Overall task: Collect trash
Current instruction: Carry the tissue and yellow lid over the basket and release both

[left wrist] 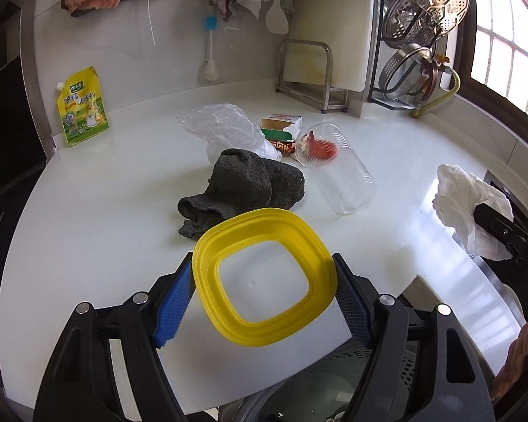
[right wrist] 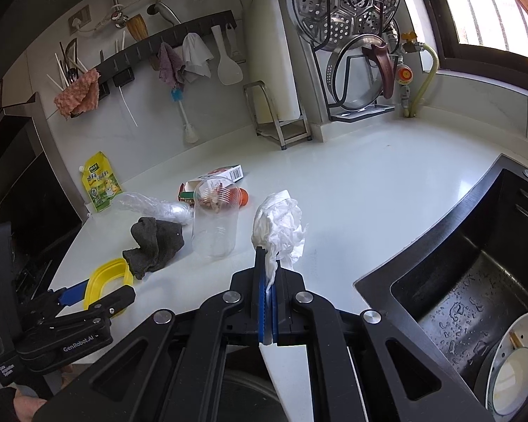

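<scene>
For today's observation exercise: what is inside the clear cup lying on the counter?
Inside the clear cup, near its rim, lie reddish scraps; the rest looks empty. What the scraps are cannot be told.

The right gripper pinches a crumpled white tissue above the counter (sink to the right).

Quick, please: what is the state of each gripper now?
Left gripper: closed on the yellow lid.
Right gripper: shut on the white crumpled tissue.
</scene>
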Tool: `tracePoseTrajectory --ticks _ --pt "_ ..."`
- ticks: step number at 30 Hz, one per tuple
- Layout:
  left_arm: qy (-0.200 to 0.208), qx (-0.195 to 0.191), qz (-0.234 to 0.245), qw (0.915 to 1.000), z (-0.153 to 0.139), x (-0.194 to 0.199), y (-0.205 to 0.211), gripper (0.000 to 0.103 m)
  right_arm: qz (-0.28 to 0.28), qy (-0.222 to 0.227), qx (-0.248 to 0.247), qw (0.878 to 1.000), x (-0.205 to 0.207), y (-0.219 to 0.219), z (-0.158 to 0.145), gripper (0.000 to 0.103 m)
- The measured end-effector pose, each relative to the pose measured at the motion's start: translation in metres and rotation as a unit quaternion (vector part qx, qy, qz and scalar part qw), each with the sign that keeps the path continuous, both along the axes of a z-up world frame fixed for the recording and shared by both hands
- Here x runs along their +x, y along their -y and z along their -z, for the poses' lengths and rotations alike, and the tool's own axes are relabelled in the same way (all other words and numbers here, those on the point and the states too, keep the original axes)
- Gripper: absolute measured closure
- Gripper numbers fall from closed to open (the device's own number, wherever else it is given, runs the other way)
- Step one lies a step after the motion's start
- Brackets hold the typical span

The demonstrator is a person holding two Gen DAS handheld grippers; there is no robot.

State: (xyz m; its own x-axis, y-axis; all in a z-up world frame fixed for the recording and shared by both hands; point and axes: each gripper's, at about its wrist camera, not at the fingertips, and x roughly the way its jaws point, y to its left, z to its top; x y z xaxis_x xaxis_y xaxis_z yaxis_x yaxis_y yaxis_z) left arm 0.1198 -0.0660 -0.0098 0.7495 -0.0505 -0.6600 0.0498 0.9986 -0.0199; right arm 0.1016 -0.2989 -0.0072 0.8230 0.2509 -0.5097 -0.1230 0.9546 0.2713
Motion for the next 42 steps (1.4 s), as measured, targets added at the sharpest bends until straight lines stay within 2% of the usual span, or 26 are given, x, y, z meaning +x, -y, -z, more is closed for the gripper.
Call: tracePoseTrajectory --ticks 7,15,21,27,35,42 --pt "0.022 0.002 0.02 0.9995 -0.012 -0.039 -0.014 0.03 0.006 0.0 0.005 1.0 -0.041 -0.016 -0.003 0.1" --pt "0.026 0.003 0.052 0.9983 -0.01 -0.083 -0.024 0.03 0.005 -0.002 0.004 1.0 -0.096 -0.049 -0.003 0.1" --pt "0.016 -0.004 0.056 0.9983 0.001 -0.111 -0.037 0.03 0.014 -0.022 0.017 1.0 -0.134 -0.064 0.012 0.1" --pt "0.001 -0.003 0.069 0.9976 0.016 -0.134 -0.039 0.03 0.029 -0.039 0.011 0.999 -0.167 -0.066 0.025 0.1" --pt "-0.015 0.0 0.092 0.9957 0.032 -0.154 -0.029 0.03 0.037 -0.063 -0.013 0.997 -0.2 -0.07 0.043 0.1" --pt "-0.028 0.001 0.11 0.9935 0.042 -0.16 -0.022 0.03 0.039 -0.097 -0.018 0.994 -0.214 -0.067 0.064 0.1"
